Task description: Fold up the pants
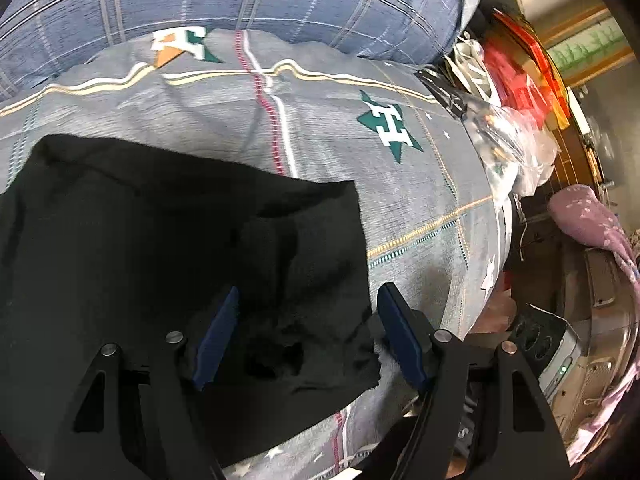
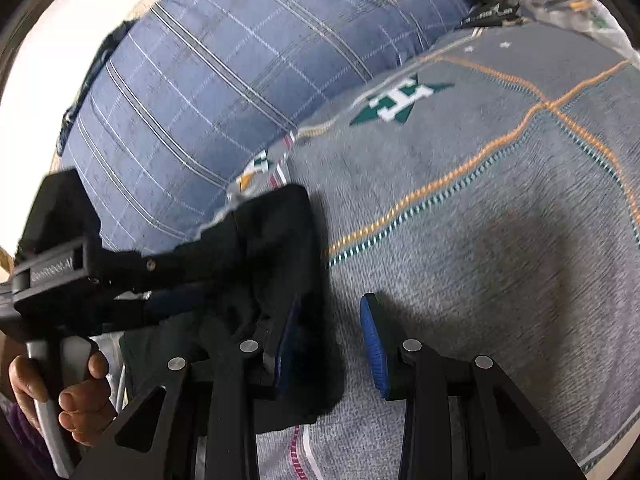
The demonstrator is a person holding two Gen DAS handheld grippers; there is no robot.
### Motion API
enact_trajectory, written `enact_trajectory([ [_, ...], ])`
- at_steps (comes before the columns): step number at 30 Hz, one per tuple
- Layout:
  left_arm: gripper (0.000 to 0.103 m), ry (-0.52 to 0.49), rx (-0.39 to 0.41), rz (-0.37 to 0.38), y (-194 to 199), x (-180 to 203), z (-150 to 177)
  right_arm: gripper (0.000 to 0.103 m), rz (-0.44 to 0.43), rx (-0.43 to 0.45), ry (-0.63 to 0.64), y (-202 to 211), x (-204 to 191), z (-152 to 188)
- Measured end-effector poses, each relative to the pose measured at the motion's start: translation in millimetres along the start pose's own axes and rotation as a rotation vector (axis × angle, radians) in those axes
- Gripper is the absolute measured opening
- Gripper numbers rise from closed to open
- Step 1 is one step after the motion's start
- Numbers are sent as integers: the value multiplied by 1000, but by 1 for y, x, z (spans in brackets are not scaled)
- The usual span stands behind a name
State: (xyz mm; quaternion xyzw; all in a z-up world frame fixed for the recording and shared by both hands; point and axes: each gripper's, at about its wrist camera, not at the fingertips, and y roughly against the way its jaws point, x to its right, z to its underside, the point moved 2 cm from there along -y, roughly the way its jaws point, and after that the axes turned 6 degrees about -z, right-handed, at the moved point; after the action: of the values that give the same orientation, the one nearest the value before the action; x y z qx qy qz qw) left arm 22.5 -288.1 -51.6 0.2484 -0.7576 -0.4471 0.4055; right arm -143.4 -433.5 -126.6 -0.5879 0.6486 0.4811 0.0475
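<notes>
I see the pants (image 1: 172, 248), black and folded into a thick stack, lying on the grey bedspread (image 1: 328, 152) near its front edge. My left gripper (image 1: 308, 332) is spread wide over the stack's right front corner: one blue pad (image 1: 216, 340) sits above the cloth, the other just past its right edge, and nothing is pinched. In the right wrist view my right gripper (image 2: 328, 340) is also released; its left pad (image 2: 286, 344) is over the edge of the pants (image 2: 280, 240), its right pad over bare bedspread (image 2: 480, 240). The left gripper's body (image 2: 80, 272) crosses that view over the pants, with the left hand (image 2: 68, 388) on its handle. Behind the pants a blue checked pillow (image 1: 256, 4) lies against the bedspread's far edge. Off the bed's right side I note clutter: clear plastic bags (image 1: 516, 140), red packaging (image 1: 520, 76), a pink cloth (image 1: 592, 224) and a grey box with round sockets (image 1: 552, 344).
</notes>
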Motion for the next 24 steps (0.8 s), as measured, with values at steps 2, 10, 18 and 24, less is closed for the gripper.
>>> enact_trajectory([
  [2, 61, 7, 20, 1, -2, 0, 0, 34, -1, 0, 15, 0, -7, 1],
  [10, 11, 14, 20, 30, -2, -8, 1, 46, -68, -40, 309, 12, -58, 10],
  [18, 9, 5, 14, 26, 1, -6, 2, 80, 47, -22, 614, -12, -101, 39],
  [24, 6, 15, 33, 24, 8, -10, 4, 19, 151, -49, 644, -37, -98, 37],
])
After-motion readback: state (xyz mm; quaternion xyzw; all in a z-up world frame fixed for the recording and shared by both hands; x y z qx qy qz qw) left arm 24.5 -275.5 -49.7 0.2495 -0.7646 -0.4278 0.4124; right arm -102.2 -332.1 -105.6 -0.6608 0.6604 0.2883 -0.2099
